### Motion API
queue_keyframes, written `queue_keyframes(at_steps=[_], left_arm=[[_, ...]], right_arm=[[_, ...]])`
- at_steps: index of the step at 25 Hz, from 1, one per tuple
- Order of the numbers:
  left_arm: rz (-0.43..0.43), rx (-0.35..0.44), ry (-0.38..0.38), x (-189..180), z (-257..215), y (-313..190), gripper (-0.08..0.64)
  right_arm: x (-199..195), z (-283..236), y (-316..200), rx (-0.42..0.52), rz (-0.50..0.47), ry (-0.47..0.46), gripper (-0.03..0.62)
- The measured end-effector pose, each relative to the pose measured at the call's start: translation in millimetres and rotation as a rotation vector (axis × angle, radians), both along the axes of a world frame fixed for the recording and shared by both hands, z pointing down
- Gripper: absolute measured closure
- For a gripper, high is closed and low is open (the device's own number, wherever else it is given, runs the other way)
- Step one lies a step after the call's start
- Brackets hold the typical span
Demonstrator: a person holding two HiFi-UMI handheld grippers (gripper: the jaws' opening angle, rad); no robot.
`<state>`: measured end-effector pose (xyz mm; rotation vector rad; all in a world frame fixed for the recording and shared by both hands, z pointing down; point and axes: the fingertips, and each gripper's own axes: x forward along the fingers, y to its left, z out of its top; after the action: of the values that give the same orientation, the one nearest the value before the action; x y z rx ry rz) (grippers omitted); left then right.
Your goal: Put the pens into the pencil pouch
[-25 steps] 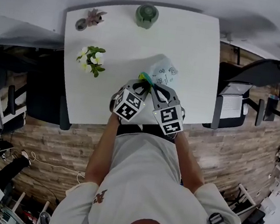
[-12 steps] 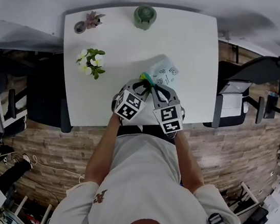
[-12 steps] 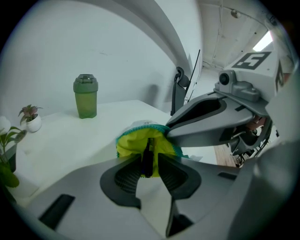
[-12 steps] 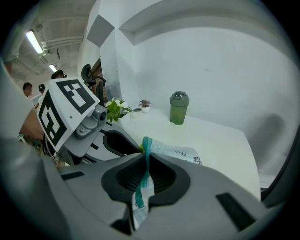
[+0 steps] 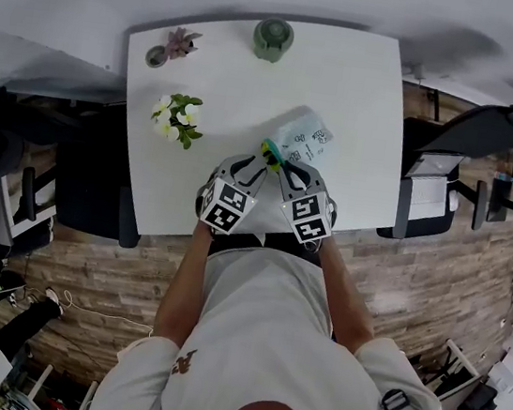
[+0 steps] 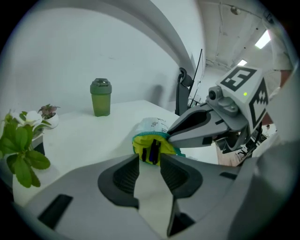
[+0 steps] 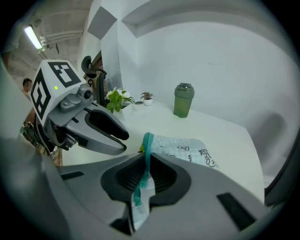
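Lying near the front edge of the white table: pencil pouch, mouth gaping, yellow lining showing, dark pens lodged inside. Left gripper: jaws have just been opening, now partly apart, pads touching nothing, pens just beyond the tips. Judged a release, with those pens delivered. Right gripper: clamped tight on the pouch's teal zipper edge.

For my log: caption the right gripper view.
Right tool clamps the pencil pouch by its zipper edge on the table.
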<state>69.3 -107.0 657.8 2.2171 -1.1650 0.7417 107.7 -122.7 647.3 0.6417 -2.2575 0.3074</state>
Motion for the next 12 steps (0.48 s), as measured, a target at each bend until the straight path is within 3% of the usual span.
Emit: queue_keyframes(at_steps=[5,12], left_arm=[[-0.020,0.062,-0.006,-16,-21,2,0.414],[-0.086,0.250,-0.004,-42,-83,-12,0.355]], right_arm=[[1,-2,1,0.019,0.029,0.006,0.520],[-3,-79,-16,0.179,0.129,-0.189,0.471]])
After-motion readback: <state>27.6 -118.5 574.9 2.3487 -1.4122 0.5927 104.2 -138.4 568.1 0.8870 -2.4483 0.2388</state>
